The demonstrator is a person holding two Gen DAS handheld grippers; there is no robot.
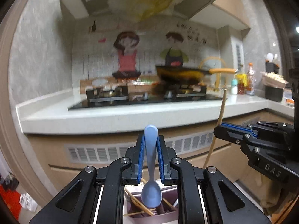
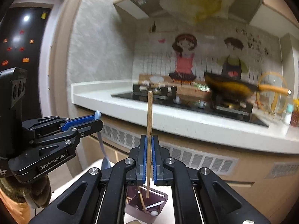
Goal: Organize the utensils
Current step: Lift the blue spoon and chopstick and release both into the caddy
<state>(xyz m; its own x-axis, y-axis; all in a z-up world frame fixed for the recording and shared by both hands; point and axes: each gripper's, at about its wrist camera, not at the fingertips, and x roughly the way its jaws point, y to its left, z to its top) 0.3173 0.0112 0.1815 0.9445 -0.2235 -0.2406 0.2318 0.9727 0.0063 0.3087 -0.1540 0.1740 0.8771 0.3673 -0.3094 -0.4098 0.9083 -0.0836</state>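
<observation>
while the left gripper (image 1: 151, 141) clamps the spoon (image 1: 151, 168) and the right gripper (image 2: 149, 145) the chopstick (image 2: 149, 130), you keep both upright above the holder (image 2: 147, 205) at bottom centre.

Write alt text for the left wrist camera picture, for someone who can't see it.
The left gripper is shut on a blue plastic spoon, handle up, above a purple utensil holder. To its right, the right gripper holds a wooden chopstick. Behind is a blurred kitchen counter with a stove and pan.

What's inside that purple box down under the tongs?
The purple box holds wooden chopsticks and something white, in separate compartments. The tongs cover part of the box, so the rest stays hidden.
</observation>
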